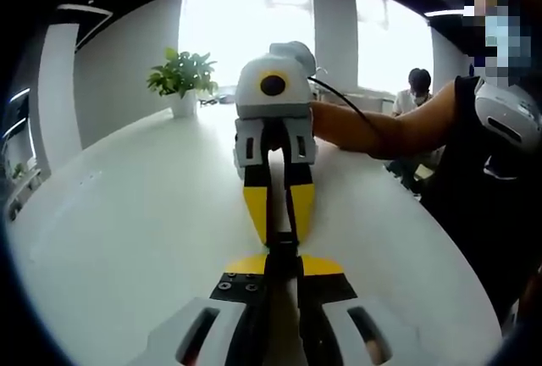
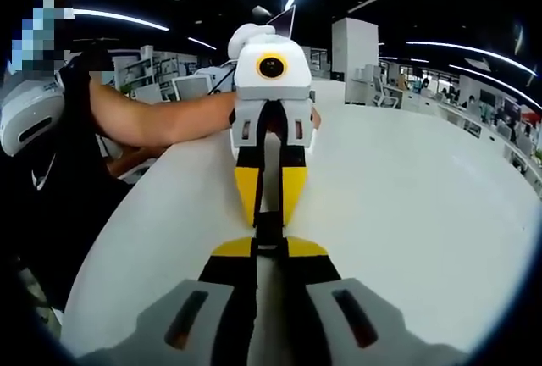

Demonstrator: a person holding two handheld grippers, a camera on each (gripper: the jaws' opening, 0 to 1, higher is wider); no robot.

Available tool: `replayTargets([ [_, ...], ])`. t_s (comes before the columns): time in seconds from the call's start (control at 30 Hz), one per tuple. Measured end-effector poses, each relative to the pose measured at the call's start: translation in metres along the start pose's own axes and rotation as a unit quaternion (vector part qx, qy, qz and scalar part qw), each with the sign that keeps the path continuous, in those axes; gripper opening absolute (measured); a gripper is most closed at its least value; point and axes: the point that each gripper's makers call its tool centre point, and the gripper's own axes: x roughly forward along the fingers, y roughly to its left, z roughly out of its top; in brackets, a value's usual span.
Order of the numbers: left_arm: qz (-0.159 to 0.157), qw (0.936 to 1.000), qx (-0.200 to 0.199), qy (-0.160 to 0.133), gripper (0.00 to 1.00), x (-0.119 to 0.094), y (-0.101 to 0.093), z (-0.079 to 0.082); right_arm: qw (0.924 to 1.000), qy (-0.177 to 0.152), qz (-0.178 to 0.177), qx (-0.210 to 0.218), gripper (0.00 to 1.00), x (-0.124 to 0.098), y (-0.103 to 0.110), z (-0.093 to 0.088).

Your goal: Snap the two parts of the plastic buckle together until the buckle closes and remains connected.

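The black plastic buckle hangs edge-on between two grippers that meet tip to tip above the white table. In the left gripper view my left gripper rises from the bottom, its yellow-tipped jaws shut on the near buckle part. My right gripper faces it, shut on the far part. In the right gripper view the buckle sits between my right gripper and the left gripper. Whether the two parts are latched cannot be told.
A potted plant stands at the table's far edge. A person's forearm holds the right gripper, and another forearm holds the left. A seated person is beyond the table. Office desks stand behind.
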Motion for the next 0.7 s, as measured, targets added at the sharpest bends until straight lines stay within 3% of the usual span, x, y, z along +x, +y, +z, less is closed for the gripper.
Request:
replayTargets([
  [0.7, 0.012, 0.9999, -0.006, 0.001, 0.10, -0.0030, 0.0015, -0.0026, 0.9999, -0.006, -0.001, 0.013, 0.08, -0.0005, 0.0032, 0.0000],
])
